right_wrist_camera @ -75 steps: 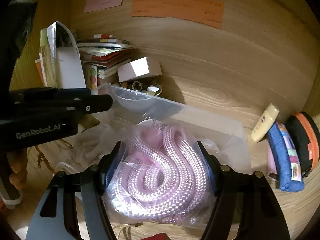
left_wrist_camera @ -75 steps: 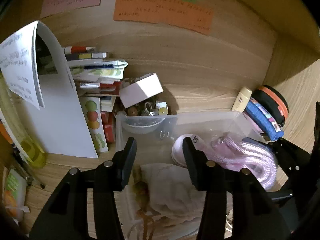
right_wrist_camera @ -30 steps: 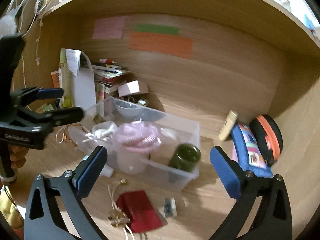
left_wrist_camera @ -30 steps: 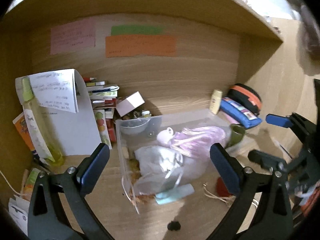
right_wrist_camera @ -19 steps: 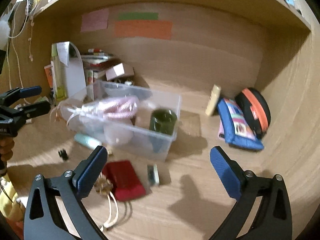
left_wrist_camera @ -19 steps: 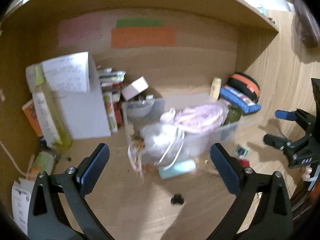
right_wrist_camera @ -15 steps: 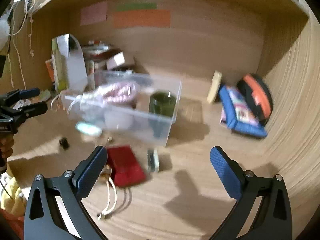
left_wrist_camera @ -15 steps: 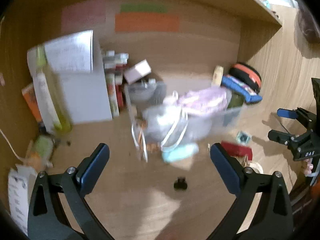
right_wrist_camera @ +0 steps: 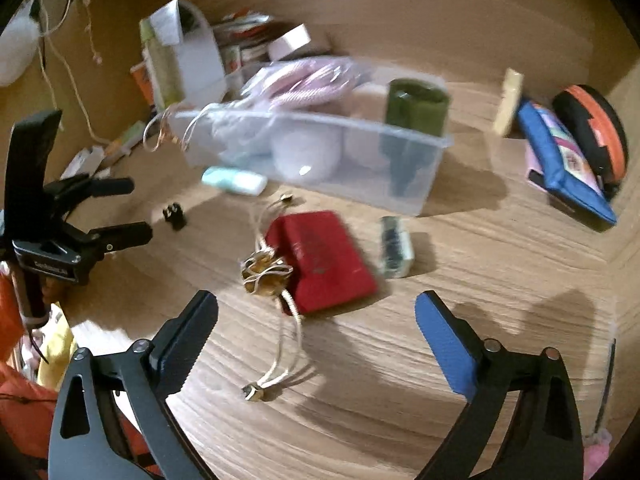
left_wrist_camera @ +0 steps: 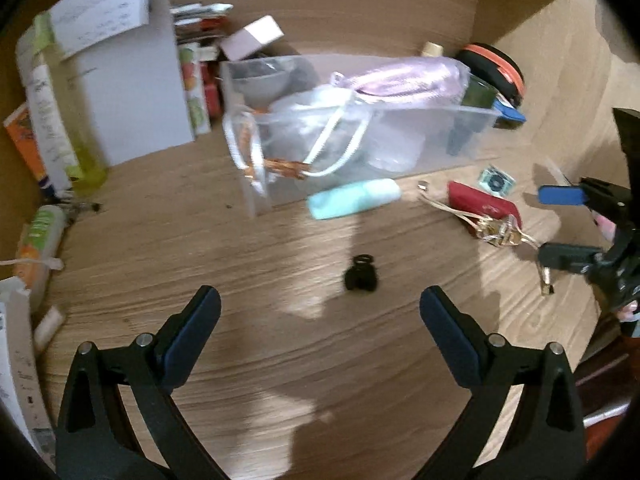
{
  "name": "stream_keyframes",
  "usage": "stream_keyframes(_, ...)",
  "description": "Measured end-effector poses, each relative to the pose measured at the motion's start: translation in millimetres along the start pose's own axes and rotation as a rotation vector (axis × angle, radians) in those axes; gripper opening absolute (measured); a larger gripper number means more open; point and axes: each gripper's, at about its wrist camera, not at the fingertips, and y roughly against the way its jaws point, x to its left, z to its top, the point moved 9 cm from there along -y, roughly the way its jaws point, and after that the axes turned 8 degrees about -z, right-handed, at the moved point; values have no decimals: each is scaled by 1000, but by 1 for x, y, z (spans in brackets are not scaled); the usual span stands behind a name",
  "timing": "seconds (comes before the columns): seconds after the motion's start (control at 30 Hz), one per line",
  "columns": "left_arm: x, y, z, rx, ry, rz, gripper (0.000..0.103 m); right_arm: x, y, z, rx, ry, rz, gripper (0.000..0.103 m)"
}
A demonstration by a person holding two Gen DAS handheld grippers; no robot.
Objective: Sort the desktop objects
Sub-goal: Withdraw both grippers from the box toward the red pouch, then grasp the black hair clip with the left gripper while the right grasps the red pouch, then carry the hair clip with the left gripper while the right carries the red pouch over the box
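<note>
The right gripper (right_wrist_camera: 316,316) is wide, jaws beginning to close, nothing between them; the red pouch (right_wrist_camera: 324,256) lies just ahead, gold cord (right_wrist_camera: 266,274) knotted at its left; soft and light, probably best pinched across its flat body; the left gripper (left_wrist_camera: 320,312) gapes empty, the small black clip (left_wrist_camera: 361,278) just ahead.

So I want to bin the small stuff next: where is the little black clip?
The black clip lies on the bare desk in front of the clear bin, just below the mint tube; in the right wrist view it sits left of the red pouch.
</note>
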Motion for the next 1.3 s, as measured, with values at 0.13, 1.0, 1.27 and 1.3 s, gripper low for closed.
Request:
stream_keyframes(0.13, -8, -10, 2, 39, 1, -38, 78, 4, -11, -1, 45, -4, 19, 92)
stream_keyframes(1.0, -6, -20, 14, 14, -39, -42, 19, 24, -41, 25, 93, 111, 44, 30)
stream_keyframes(1.27, -1, -1, 25, -60, -25, -24, 19, 24, -19, 32, 19, 74, 74, 26)
stream_keyframes(1.3, -1, 3, 28, -74, -27, -18, 19, 24, -13, 34, 5, 72, 73, 26)
